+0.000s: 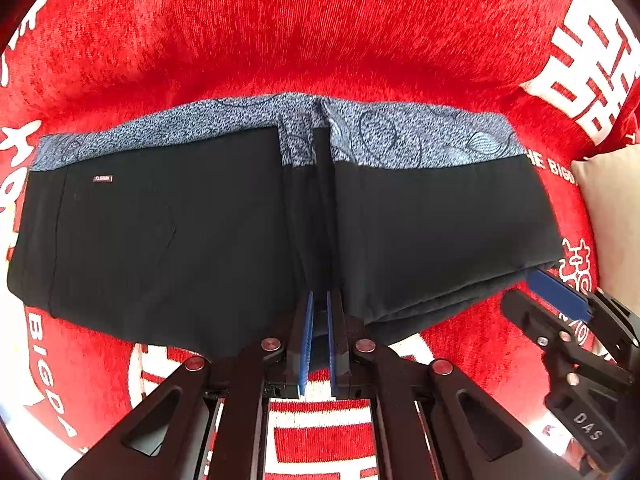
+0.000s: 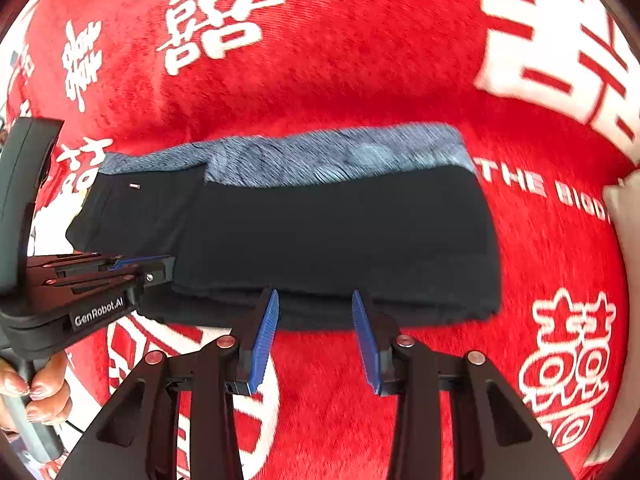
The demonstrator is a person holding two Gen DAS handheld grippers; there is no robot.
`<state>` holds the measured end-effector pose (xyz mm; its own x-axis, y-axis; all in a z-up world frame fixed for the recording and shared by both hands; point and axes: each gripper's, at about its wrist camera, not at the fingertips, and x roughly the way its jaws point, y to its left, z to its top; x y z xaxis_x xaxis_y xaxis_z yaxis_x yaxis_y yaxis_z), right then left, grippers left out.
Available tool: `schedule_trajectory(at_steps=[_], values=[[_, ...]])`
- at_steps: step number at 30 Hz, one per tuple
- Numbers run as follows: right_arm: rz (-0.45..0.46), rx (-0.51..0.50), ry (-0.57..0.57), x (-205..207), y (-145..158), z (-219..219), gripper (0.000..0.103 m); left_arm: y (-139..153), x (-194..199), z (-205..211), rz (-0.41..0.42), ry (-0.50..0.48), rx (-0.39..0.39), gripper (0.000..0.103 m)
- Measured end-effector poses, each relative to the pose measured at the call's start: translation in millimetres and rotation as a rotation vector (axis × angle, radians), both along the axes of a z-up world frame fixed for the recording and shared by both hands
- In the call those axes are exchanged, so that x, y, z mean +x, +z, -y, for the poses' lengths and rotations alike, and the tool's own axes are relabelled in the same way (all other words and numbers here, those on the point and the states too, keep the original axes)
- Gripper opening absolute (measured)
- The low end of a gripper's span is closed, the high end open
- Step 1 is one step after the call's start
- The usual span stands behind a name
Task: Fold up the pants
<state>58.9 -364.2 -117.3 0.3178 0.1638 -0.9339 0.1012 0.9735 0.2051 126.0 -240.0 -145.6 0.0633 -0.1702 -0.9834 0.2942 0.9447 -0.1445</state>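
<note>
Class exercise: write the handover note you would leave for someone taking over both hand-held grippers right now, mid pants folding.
Left hand-held gripper: fingers nearly together at the near edge of the pants; whether cloth is pinched between them cannot be told.
Right hand-held gripper: open, fingertips at the near edge of the pants, gripping nothing.
Pants: lying flat on the red blanket, folded into a stacked rectangle, patterned blue waistband along the far side.
Done: at least one fold, layers stacked at the near edge.
Left: probably one more fold to make it compact, then release.
</note>
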Motion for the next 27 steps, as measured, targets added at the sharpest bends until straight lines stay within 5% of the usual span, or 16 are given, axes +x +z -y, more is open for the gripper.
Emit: schedule_trajectory(at_steps=[3,4,5,7,15,18,22,27], values=[[-0.024,0.011,-0.027,-7.0,-1.6,10.3,0.042,-2.8,-4.6,0.1,-0.001,0.001,0.006,0.006],[-0.032,0.018,-0.038,-10.4,-2.6,12.4,0.042,-3.8,-6.1,-0.3,0.001,0.004,0.015,0.020],[-0.036,0.021,-0.043,-13.1,-3.5,13.6,0.042,-4.5,-7.4,-2.4,0.013,0.017,0.044,0.047],[-0.043,0.027,-0.049,-17.6,-3.2,16.1,0.042,-4.9,-7.6,-11.3,0.031,0.054,0.074,0.070],[-0.039,0.030,-0.042,-19.9,2.4,13.0,0.042,-6.4,-13.8,-23.5,0.007,0.087,0.064,0.071],[-0.032,0.033,-0.036,-19.3,6.9,11.8,0.058,-0.8,-20.6,-28.5,0.016,0.094,0.073,0.071],[-0.024,0.023,-0.009,-16.6,12.8,6.6,0.058,4.7,-28.0,-43.3,0.020,0.129,0.082,0.071],[0.035,-0.038,0.164,0.0,17.2,-27.2,0.058,5.4,-38.0,-70.9,0.009,0.201,0.090,0.071]])
